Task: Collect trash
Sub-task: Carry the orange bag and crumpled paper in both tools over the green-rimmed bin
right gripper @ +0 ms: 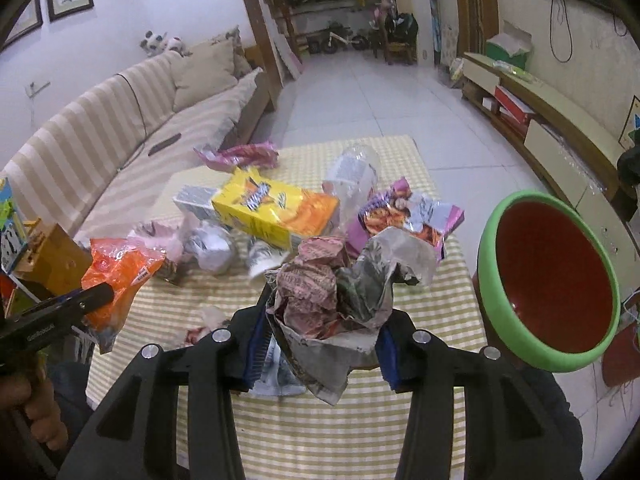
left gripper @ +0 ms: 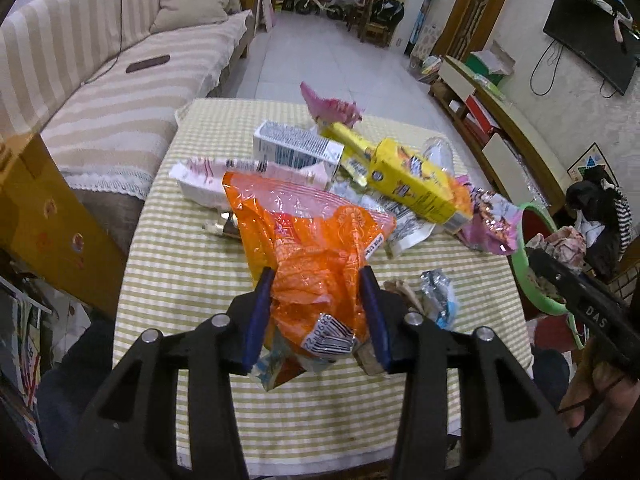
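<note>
— Two grippers, each clamped on trash: what's hidden?

— Left gripper pinches an orange bag, whose lower end is tucked behind the fingers. Right gripper grips crumpled newspaper, covering scraps beneath.

— And the desk?

— Desk wears a green-striped cloth; at 12 o'clock lies a pile with a yellow box and pink wrapper. A green bin stands at 3 o'clock, a striped sofa at 10 o'clock.
</note>
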`<state>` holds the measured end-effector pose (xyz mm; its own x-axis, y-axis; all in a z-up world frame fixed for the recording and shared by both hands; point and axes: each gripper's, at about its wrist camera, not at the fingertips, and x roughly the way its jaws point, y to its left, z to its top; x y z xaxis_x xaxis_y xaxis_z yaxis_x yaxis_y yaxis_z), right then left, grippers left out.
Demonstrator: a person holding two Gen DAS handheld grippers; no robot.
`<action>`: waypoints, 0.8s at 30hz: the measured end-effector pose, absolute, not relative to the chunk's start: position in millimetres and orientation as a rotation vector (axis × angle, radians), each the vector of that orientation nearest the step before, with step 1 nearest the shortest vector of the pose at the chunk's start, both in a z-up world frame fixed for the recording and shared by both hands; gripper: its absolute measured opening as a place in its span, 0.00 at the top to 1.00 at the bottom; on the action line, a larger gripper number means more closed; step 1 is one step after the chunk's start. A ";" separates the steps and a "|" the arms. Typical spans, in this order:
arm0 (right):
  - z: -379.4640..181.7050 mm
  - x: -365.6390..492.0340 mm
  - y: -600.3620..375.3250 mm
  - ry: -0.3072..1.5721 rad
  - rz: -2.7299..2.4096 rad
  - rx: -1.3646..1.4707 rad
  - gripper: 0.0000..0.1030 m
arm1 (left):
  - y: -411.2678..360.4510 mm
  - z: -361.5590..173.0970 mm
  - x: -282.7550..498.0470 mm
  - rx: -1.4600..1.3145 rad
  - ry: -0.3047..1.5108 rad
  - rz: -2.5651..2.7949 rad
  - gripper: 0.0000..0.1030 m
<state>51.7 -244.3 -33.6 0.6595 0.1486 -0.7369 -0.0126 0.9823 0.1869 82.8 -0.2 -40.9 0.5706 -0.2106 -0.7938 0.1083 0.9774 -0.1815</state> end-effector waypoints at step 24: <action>-10.3 58.6 -356.5 0.780 -0.109 0.250 0.58 | -129.0 -2.0 120.5 -0.014 0.875 -0.452 0.60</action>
<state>58.6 -356.5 -10.3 0.7072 -0.0048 -0.7070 0.1888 0.9650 0.1823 120.5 -129.0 -2.0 0.5530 -0.3878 -0.7374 0.3769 0.9058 -0.1937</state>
